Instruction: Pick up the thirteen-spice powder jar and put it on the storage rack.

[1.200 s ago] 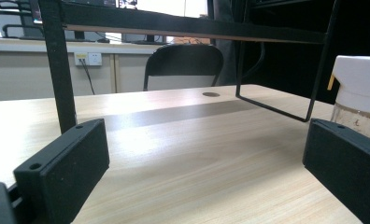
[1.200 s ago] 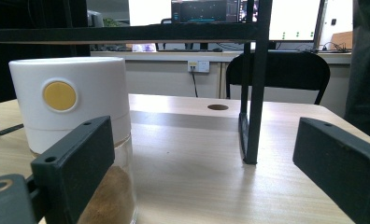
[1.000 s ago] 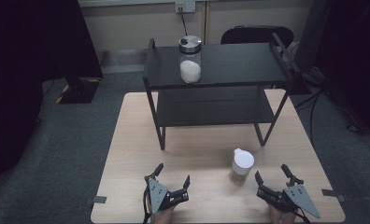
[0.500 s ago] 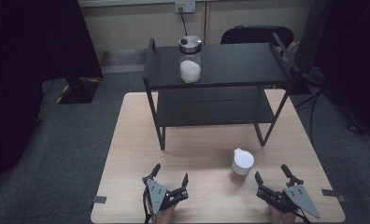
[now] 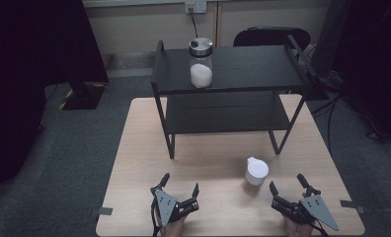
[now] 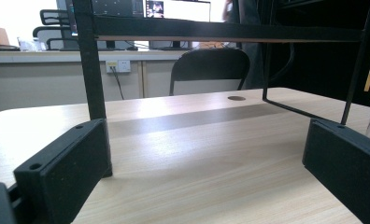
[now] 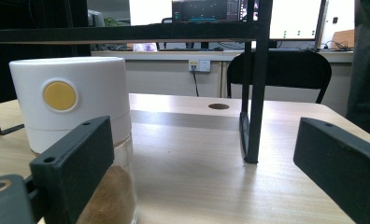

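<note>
My left claw sits at the lower centre of the high view, jaws spread wide and holding nothing, low over the pale wooden counter. My right claw sits at the lower right, also wide and holding nothing. Just beside it, up and to its left, stands a white-capped jar of brown powder. Higher in the frame, a black two-tier shelf carries a metal-lidded glass jar of white powder.
</note>
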`<state>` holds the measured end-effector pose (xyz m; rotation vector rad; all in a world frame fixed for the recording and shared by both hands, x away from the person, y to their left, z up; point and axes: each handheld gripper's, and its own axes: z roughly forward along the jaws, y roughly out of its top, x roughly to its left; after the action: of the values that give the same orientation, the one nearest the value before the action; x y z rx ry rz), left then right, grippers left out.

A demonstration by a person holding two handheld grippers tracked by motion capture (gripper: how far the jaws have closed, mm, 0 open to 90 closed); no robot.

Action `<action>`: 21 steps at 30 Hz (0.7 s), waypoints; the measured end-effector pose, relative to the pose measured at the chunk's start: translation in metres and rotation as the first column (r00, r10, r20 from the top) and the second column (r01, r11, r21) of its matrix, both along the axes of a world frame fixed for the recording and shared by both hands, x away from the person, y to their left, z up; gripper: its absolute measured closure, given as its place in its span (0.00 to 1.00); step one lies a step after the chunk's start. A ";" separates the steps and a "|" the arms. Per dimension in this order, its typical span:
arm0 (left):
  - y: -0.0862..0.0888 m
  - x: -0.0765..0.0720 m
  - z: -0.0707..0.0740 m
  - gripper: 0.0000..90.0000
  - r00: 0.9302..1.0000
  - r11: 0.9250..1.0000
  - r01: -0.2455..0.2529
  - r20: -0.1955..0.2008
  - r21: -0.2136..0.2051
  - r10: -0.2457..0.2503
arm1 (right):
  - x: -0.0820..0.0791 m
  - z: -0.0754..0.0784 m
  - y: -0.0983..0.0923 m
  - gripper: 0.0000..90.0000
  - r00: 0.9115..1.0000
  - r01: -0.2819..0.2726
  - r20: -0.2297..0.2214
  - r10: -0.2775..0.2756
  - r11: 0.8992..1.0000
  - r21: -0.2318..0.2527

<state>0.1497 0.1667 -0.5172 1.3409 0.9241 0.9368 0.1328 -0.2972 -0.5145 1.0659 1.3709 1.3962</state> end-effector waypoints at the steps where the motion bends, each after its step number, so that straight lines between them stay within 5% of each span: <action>1: 0.000 0.000 0.000 0.00 1.000 1.000 0.000 0.000 0.000 0.000 | 0.000 0.000 0.000 0.03 1.000 0.002 0.001 -0.002 1.000 0.005; 12: -0.001 0.000 0.000 0.00 1.000 1.000 -0.006 -0.001 0.000 0.006 | 0.002 0.007 -0.008 0.00 1.000 -0.004 -0.027 0.005 0.998 0.062; 21: -0.001 0.000 0.000 0.00 1.000 1.000 -0.006 0.000 0.000 0.006 | 0.006 0.031 -0.013 0.00 0.994 -0.051 0.101 0.047 0.998 0.041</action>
<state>0.1494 0.1657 -0.5171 1.3389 0.9289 0.9414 0.1390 -0.3102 -0.4832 0.9827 1.3070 1.5017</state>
